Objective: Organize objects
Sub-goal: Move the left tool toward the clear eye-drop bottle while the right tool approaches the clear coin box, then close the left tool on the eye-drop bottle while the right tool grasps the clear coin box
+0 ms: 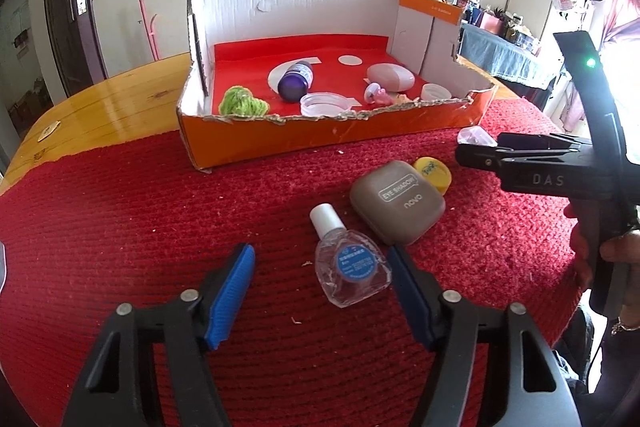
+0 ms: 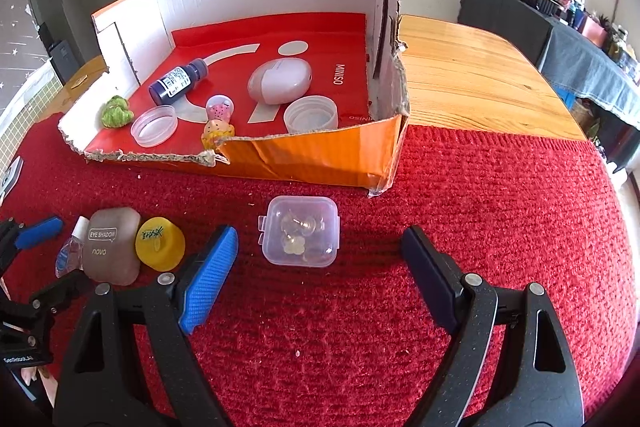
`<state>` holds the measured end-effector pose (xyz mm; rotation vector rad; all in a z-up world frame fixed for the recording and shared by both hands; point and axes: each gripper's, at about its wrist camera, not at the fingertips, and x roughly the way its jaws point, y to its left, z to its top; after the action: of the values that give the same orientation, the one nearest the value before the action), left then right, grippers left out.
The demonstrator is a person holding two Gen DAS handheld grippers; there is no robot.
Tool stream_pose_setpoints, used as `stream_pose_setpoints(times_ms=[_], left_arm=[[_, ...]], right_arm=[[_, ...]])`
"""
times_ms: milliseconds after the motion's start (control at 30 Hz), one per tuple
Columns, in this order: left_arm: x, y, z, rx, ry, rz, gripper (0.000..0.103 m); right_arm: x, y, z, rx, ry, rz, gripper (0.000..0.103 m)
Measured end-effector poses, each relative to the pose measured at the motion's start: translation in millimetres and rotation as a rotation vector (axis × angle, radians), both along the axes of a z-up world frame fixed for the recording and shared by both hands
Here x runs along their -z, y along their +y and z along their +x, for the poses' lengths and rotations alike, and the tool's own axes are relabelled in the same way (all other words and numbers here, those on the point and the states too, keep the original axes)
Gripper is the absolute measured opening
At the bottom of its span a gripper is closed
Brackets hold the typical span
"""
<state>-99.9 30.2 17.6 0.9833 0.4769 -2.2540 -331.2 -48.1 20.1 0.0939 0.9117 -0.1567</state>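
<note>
My left gripper (image 1: 320, 267) is open just above the red mat, with a clear eye-drop bottle (image 1: 348, 267) lying between its fingers, nearer the right one. A brown eye-shadow case (image 1: 398, 203) and a yellow cap (image 1: 434, 173) lie just beyond. My right gripper (image 2: 320, 251) is open, with a small clear plastic box (image 2: 301, 231) on the mat just ahead between its fingers. The orange cardboard box (image 2: 320, 159) behind holds a purple bottle (image 2: 180, 81), a pale oval case (image 2: 279, 81), clear lids, a green knitted piece (image 2: 116, 111) and small toys.
A red woven mat (image 2: 480, 227) covers the near part of a wooden table (image 2: 472, 79). The right gripper also shows at the right of the left wrist view (image 1: 472, 155). Cluttered furniture stands behind the table.
</note>
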Motion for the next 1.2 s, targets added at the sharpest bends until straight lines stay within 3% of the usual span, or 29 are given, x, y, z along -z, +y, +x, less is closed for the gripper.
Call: stream_pose_setpoints(times_ms=[100,300,333,400,933,1200], left_arm=[[0,3,-1,0.014,0.006,0.003,0.058],[0,2,-4,0.023,0.001,-0.004,0.053],[-1,1,-4,0.022,-0.001,-0.004,0.051],[-1,-4,-6,0.018,-0.005,-0.007,0.048],[-3,-12,3,0.009,0.037,0.077,0.048],[0,-5,0,0.005,0.032,0.04,0.048]], right_arm=[[0,1,1,-0.008,0.001,-0.006,0.084],[0,5,2,-0.026,0.005,-0.019,0.082],[0,5,2,-0.091,0.005,-0.019,0.082],[0,5,2,-0.093,0.005,-0.019,0.082],[0,6,3,-0.106,0.002,-0.008,0.079],[0,6,3,-0.115,-0.002,-0.004,0.079]])
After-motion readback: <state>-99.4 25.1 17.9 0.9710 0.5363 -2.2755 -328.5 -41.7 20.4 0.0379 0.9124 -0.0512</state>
